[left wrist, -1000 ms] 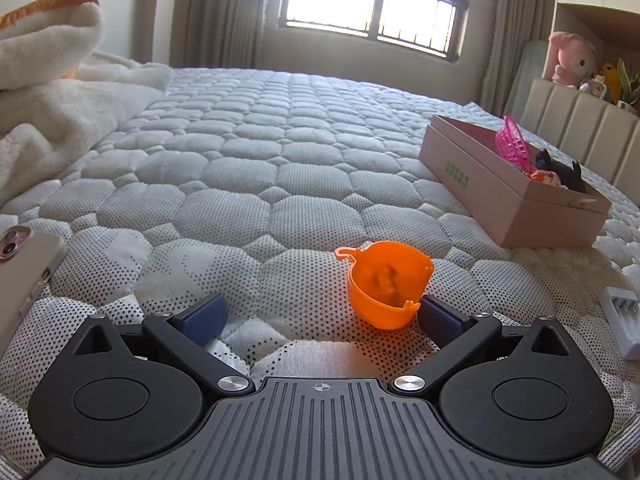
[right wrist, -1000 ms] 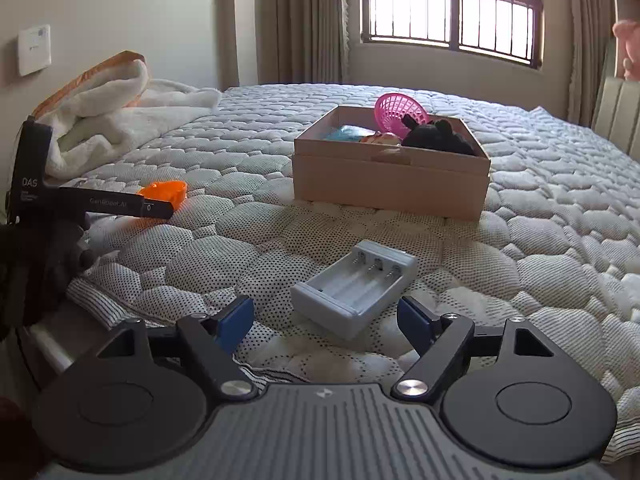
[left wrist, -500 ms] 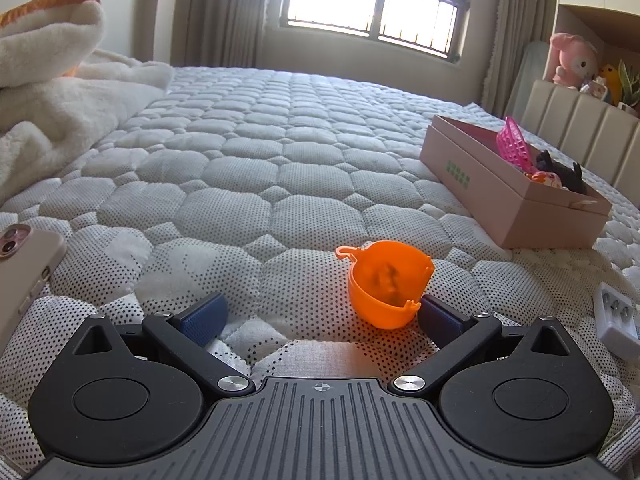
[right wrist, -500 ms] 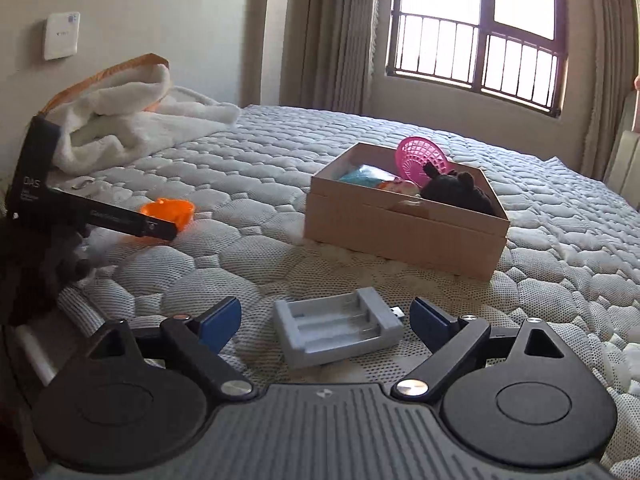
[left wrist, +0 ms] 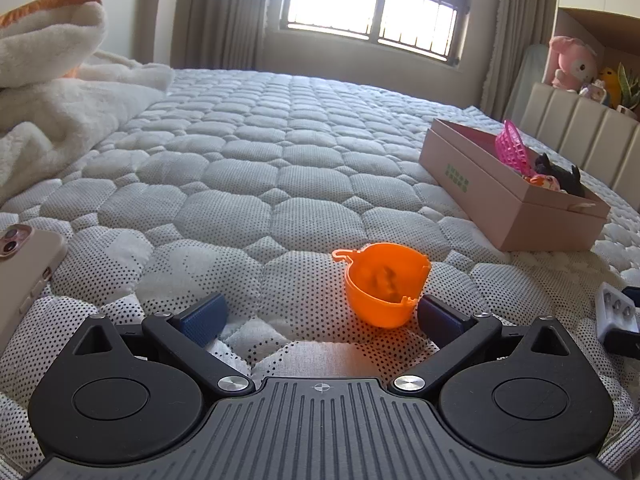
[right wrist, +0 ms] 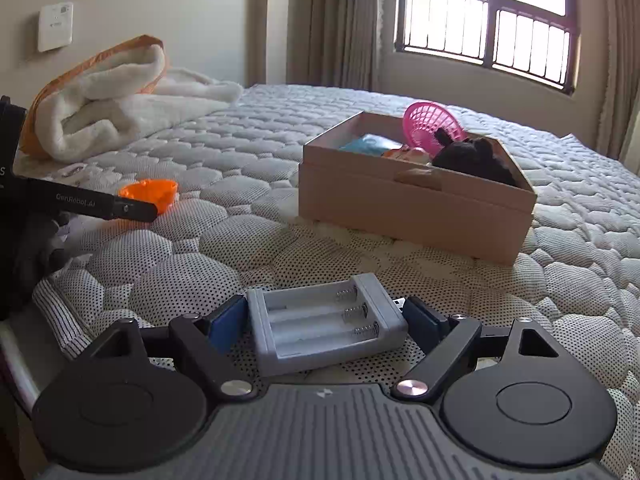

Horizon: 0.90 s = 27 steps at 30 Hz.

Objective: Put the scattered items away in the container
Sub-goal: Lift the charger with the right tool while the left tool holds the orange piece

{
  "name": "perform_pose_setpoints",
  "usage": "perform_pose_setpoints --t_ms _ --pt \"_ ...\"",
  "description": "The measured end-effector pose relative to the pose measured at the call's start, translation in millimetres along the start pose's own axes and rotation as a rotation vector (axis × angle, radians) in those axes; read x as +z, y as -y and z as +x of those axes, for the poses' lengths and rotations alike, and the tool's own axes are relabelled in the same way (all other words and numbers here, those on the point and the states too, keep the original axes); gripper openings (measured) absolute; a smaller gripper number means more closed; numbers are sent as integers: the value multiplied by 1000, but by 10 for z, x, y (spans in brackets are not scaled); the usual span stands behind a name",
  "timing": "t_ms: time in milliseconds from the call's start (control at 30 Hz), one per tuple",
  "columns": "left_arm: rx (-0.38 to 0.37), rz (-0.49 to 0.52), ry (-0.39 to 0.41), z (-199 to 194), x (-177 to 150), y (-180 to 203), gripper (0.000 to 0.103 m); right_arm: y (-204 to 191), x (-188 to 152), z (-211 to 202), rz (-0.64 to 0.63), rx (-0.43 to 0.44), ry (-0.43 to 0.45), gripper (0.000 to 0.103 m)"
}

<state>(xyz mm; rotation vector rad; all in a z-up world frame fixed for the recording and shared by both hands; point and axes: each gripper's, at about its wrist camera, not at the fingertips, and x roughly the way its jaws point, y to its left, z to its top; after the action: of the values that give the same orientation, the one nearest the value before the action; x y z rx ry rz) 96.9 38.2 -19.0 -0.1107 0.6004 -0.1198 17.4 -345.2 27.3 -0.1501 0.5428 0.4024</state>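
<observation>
An orange toy cup [left wrist: 384, 284] lies on the quilted mattress, tipped toward me, just inside the right finger of my open left gripper [left wrist: 320, 314]; it also shows in the right wrist view [right wrist: 154, 192]. A grey battery charger [right wrist: 326, 322] lies between the fingers of my right gripper [right wrist: 326, 320], which is open with its blue pads close to both ends of it. The charger shows at the right edge of the left wrist view [left wrist: 614, 312]. The pink cardboard box [right wrist: 416, 204] [left wrist: 508, 196] holds a pink basket [right wrist: 434, 122], a black plush toy [right wrist: 476, 156] and other items.
A white fleece blanket [left wrist: 52, 92] is piled at the left of the bed. A pink phone [left wrist: 24, 272] lies at the left edge near my left gripper. Plush toys [left wrist: 572, 62] sit on the headboard shelf at the far right.
My right gripper has moved forward and down around the battery charger, which now lies between its fingers. My left gripper and the orange cup have stayed put.
</observation>
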Motion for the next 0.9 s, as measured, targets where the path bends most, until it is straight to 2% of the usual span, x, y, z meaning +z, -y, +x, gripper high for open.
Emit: perform_pose_setpoints --t_ms 100,167,333,433,500,600,633,767,900 --pt "-29 -14 14 -33 5 -27 103 76 -37 -104 97 -44 78 84" --pt "-48 -18 14 -50 20 -32 103 149 -67 -101 161 -73 94 83" --pt "38 90 17 -82 53 205 103 264 -135 -109 242 -106 117 82" --pt "32 139 21 -115 53 352 103 249 -163 -127 239 -121 137 82" --pt "6 161 12 -122 44 427 103 244 -173 -147 239 -129 152 86" --pt "-1 209 4 -108 34 532 103 261 -197 -198 256 -132 180 97" --pt "12 231 5 -101 35 558 103 269 -198 -209 263 -132 187 100" --pt "161 341 11 -63 39 575 103 284 -199 -206 274 -131 189 103" --pt "284 341 2 -94 74 376 103 281 -208 -212 276 -128 196 103"
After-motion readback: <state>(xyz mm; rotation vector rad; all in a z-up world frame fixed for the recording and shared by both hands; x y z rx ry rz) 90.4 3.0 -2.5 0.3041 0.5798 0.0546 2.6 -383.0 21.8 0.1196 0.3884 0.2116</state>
